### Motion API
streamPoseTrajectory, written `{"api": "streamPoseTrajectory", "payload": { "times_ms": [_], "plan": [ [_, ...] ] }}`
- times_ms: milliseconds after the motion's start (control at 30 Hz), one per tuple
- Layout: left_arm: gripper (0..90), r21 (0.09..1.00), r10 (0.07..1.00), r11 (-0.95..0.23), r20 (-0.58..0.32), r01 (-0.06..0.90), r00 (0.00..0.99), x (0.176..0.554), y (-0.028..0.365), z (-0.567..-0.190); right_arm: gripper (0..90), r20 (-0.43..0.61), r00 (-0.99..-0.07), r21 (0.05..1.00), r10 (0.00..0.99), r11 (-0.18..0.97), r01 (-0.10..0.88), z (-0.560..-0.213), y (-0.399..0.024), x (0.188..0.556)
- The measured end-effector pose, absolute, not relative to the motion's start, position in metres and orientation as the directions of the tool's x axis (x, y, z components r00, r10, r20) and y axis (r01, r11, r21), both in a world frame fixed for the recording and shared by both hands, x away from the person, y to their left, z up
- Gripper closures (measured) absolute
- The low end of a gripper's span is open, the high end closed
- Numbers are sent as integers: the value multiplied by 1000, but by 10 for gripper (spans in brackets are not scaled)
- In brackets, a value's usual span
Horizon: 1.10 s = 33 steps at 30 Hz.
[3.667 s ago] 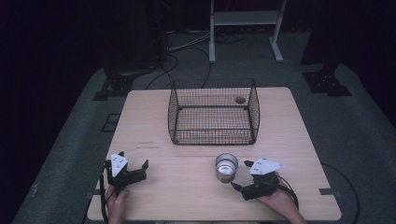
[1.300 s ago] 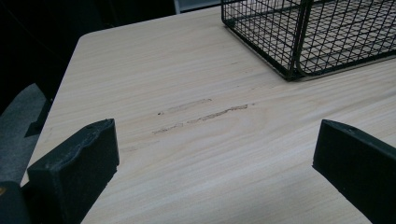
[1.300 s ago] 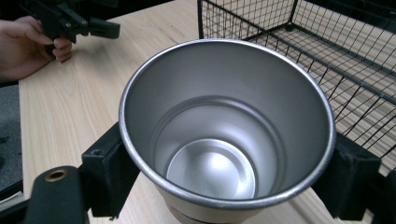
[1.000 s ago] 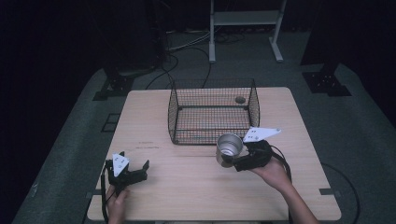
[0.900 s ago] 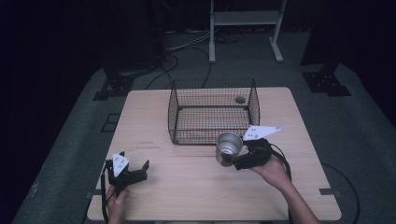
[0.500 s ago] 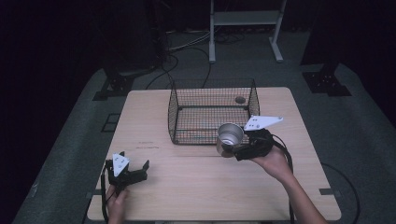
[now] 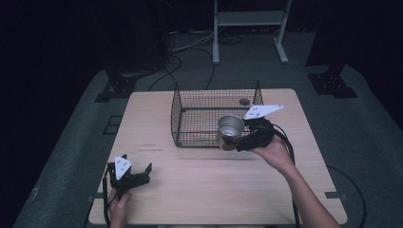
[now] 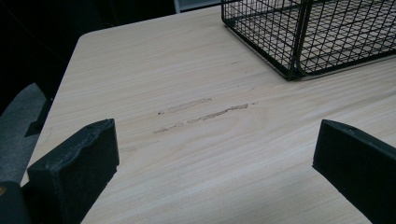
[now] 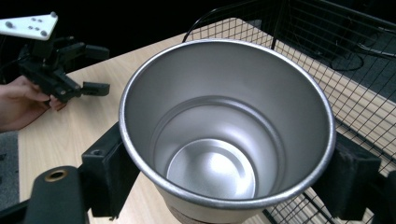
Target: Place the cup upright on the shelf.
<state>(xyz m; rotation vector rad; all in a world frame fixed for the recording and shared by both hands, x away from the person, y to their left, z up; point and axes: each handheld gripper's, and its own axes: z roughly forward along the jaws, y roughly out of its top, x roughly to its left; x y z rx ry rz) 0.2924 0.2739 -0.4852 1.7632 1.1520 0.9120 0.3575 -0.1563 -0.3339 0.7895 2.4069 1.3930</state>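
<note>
While the cup hangs at the basket wall, here is the table, left to right.

Left gripper (image 7: 127, 175): parked on the near-left of the wooden table (image 7: 204, 185), jaws wide apart with nothing between them; its own view looks across bare wood to a basket corner.

Wire basket (image 7: 190, 102): black mesh, open top, at the table's far middle, with a small dark round thing (image 7: 244, 101) I cannot identify at its back right.

Steel cup (image 7: 230, 129): lifted off the table, mouth up, right at the basket's near-right corner, about level with the rim.

Right gripper (image 7: 240, 138): jaws clamped on the cup's sides just under its lip.

Step in hand, as I judge it: carrying the cup into the basket. Lift the base clear above the wire, keep it upright, lower inside, only then release.

View against view: the right gripper view looks into the cup, shiny and empty; the high view shows how close the cup hangs to the mesh.
</note>
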Motion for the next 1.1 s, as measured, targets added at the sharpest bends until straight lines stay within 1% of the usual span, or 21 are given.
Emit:
{"api": "streamPoseTrajectory", "payload": {
  "times_ms": [433,1100],
  "plan": [
    [0,907,938,-246,134,342,321,292,274,-485,178,44,-805,847,591,405,343,-324,-149,385],
    [0,909,937,-245,133,338,322,293,274,-485,178,40,-784,845,620,398,357,-308,-140,408]
  ]
}}
